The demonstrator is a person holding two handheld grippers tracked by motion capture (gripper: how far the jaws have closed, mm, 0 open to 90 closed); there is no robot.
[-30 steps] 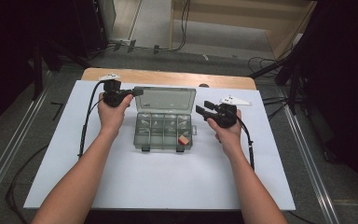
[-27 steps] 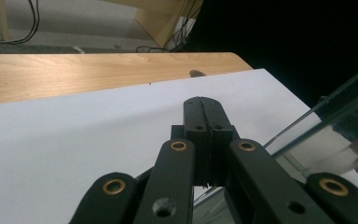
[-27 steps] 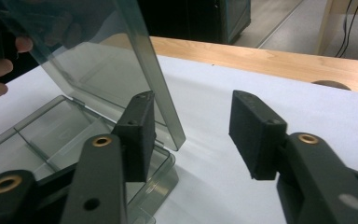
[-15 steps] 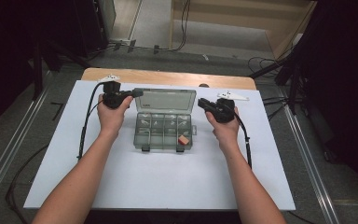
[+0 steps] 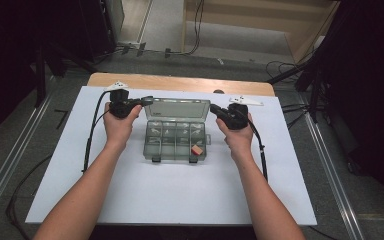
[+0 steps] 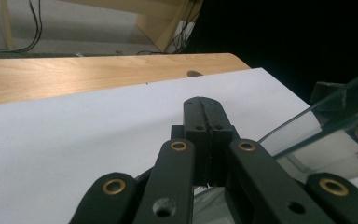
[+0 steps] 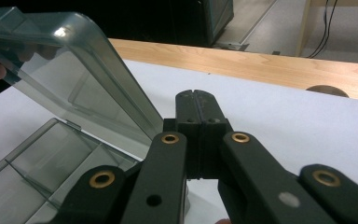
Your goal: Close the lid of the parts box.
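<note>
Left tool [image 5: 147, 101] jaws together at lid's [image 5: 177, 108] left corner; right tool [image 5: 215, 108] just closed, nothing between jaws. Organizer box [image 5: 176, 141] contents blurred; contact unclear.

Even overhead light on white table sheet [image 5: 170, 200]; surroundings dark; gripper views soft, near jaws slightly blurred

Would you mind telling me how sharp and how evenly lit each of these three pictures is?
High view: the white sheet is evenly lit, the room around it nearly black, and the organizer box slightly soft. Left gripper view: the near linkage is blurred, the lid hazy, the upper right dark. Right gripper view: a glare spot sits on the lid's edge, and the black jaws are soft.
</note>
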